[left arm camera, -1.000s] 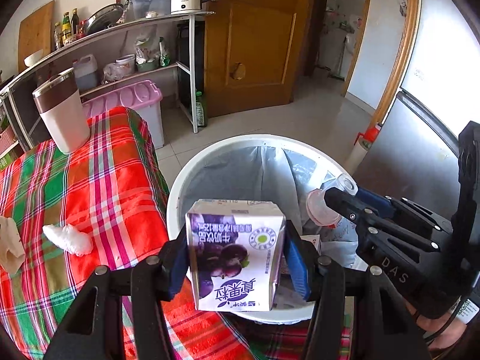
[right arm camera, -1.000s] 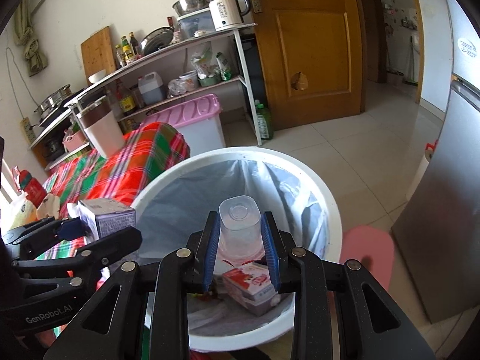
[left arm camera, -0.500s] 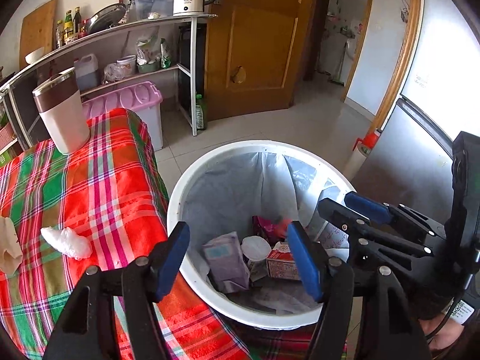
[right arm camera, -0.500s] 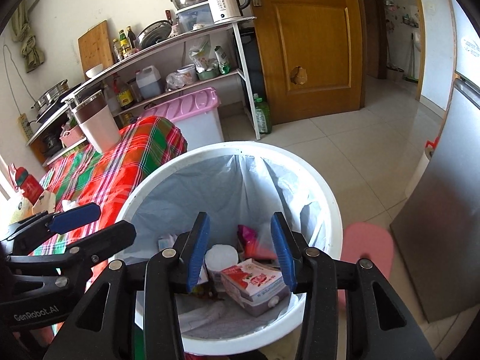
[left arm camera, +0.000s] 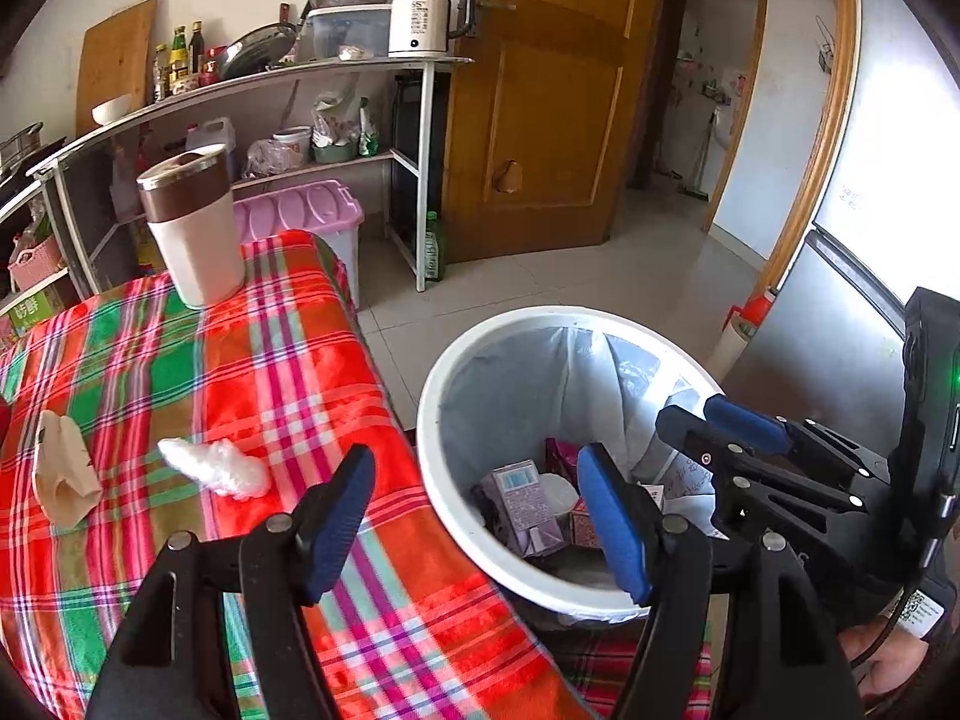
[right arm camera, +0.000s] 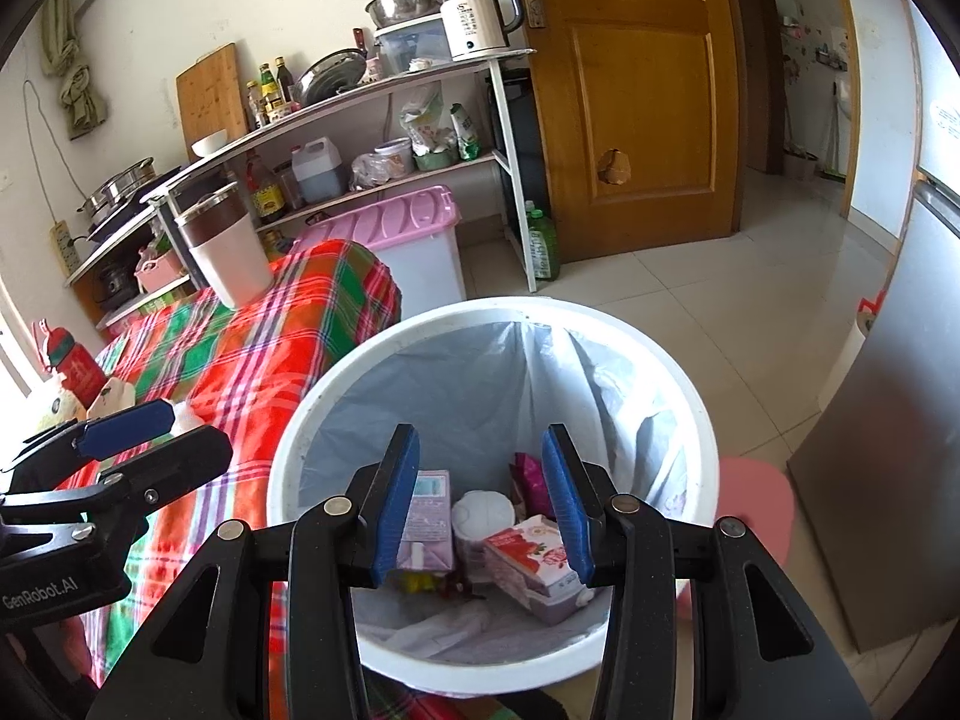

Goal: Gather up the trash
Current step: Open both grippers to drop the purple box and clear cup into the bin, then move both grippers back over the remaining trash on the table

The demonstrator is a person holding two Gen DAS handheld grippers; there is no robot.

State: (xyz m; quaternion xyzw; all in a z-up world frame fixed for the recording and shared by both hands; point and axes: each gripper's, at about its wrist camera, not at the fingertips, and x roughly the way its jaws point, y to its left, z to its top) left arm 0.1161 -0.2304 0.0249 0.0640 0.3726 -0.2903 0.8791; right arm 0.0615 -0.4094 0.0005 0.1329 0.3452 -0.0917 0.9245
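**Both claws empty over the bin**

The left claw (left arm camera: 474,516) is spread wide with nothing between its blue pads, straddling the edge of the plaid-covered surface (left arm camera: 180,360) and the white bin (left arm camera: 432,396). The right claw (right arm camera: 480,501) is likewise released above the bin (right arm camera: 690,396). Inside lie a purple carton (right arm camera: 429,510), a plastic cup (right arm camera: 483,510) and a red carton (right arm camera: 531,564). A crumpled white wrapper (left arm camera: 216,468) and a beige scrap (left arm camera: 63,474) rest on the surface.
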